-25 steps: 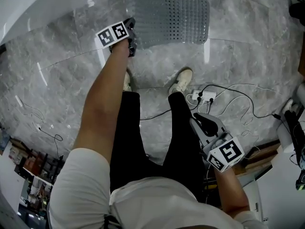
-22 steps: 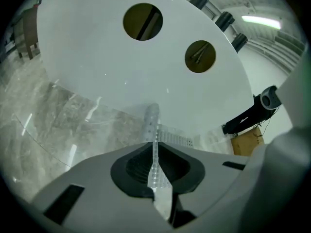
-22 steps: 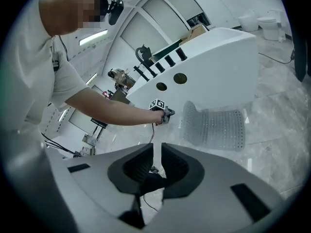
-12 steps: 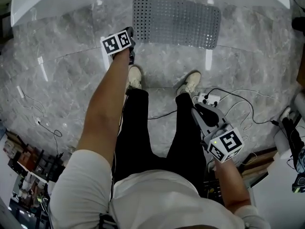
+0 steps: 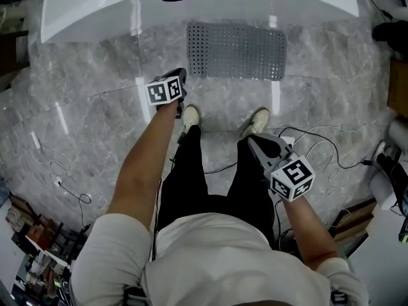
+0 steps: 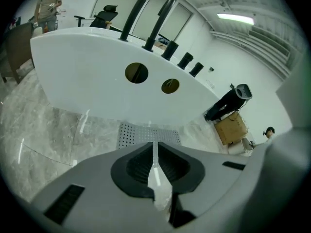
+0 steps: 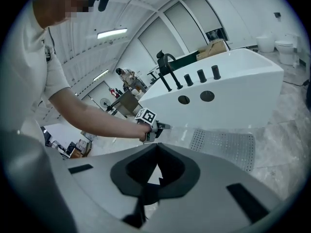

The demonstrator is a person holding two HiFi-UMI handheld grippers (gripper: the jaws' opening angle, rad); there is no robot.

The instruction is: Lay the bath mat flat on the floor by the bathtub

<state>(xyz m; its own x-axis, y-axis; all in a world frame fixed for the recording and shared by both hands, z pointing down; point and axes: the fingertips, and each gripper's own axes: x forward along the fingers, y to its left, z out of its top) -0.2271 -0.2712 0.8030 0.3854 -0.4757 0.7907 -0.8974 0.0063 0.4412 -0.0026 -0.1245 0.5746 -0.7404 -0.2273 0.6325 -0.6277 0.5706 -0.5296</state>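
- Grey bath mat [image 5: 236, 51] with little holes: flat on the marble floor [image 5: 95, 113], just beside the white bathtub [image 5: 89, 14], long side along the tub wall.
- Ahead and a bit to the right of the left gripper [image 5: 180, 76]; near it, not touching.
- Left jaws pressed together, nothing between.
- Right gripper [image 5: 256, 145] well back by the legs, jaws together too, empty.
- Looks done; any last nudge easiest from the left.
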